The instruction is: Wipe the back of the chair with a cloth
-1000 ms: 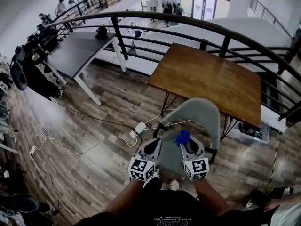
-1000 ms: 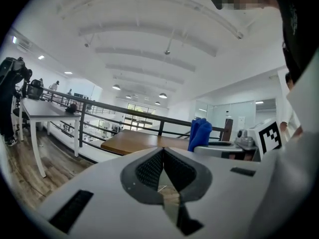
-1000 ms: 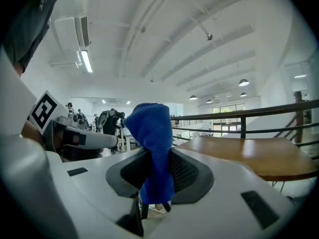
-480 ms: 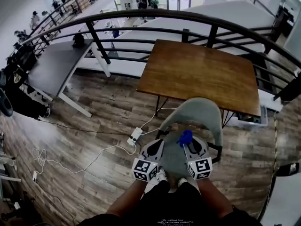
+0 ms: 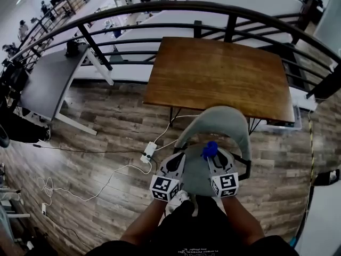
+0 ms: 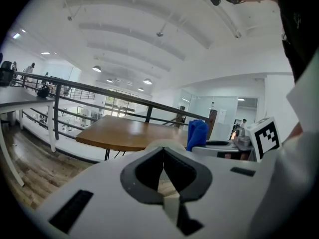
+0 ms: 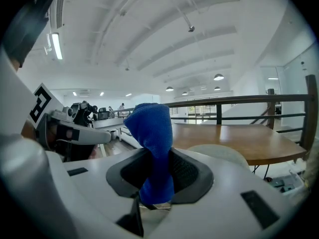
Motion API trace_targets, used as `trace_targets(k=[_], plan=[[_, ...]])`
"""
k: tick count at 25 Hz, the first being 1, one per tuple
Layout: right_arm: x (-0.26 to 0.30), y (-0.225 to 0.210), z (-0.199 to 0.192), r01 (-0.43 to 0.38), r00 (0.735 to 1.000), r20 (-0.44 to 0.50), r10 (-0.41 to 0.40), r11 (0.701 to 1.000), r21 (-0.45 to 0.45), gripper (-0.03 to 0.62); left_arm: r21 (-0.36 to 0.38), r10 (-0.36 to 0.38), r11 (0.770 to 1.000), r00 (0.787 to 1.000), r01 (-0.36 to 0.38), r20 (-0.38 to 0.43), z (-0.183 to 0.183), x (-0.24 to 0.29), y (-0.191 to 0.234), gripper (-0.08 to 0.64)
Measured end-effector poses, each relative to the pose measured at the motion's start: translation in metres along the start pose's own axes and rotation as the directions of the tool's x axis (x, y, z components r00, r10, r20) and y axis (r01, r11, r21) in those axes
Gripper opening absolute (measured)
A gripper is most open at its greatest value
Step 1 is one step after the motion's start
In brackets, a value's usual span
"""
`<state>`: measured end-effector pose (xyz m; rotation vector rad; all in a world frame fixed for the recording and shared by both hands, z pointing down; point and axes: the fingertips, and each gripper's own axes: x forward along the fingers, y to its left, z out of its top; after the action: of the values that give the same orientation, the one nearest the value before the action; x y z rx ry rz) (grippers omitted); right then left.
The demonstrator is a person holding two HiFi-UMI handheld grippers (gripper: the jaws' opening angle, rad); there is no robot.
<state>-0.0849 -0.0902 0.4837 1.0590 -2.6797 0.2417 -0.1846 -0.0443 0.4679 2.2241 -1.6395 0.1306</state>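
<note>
A grey-green chair stands at a wooden table, its curved back toward me. Just in front of that back, over the seat, my right gripper is shut on a blue cloth. In the right gripper view the cloth sticks up out of the right gripper, with the chair back's top beyond it. My left gripper hovers beside it at the chair's left. Its jaws are shut with nothing between them, and the cloth shows to its right.
A black metal railing curves behind the table. A white power strip and loose cables lie on the wood floor to the chair's left. A grey desk stands further left. My shoes are under the grippers.
The head view has swung so that the table and chair sit more in the middle. Both grippers stay at the chair, the right one still holding the cloth.
</note>
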Motion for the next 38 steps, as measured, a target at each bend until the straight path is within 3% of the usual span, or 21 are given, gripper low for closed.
trace_targets(k=[6,13,19,32,38], plan=[[0.037,-0.030,-0.006,0.017,1.000,0.006,-0.017,0.999,0.039,0.106,0.010,0.003,1.000,0.999,-0.003,-0.038,0.000,0.041,0.013,0.008],[0.078,-0.059,-0.015,0.042,0.999,0.000,-0.042,0.997,0.069,0.106,0.039,-0.026,0.999,1.000,0.025,0.019,0.022,0.090,0.020,0.008],[0.107,-0.080,-0.033,0.057,0.998,-0.034,-0.055,0.996,0.062,0.106,0.026,0.076,0.997,0.997,-0.077,0.029,0.016,0.124,0.050,0.008],[0.174,-0.100,-0.056,0.030,0.997,-0.078,-0.024,0.997,0.072,0.106,0.058,0.085,0.995,0.994,-0.081,-0.071,-0.020,0.192,0.081,0.008],[0.191,-0.116,-0.061,0.065,0.995,-0.085,-0.057,0.994,0.090,0.106,0.064,0.074,0.996,0.992,-0.068,-0.099,-0.028,0.206,0.083,0.008]])
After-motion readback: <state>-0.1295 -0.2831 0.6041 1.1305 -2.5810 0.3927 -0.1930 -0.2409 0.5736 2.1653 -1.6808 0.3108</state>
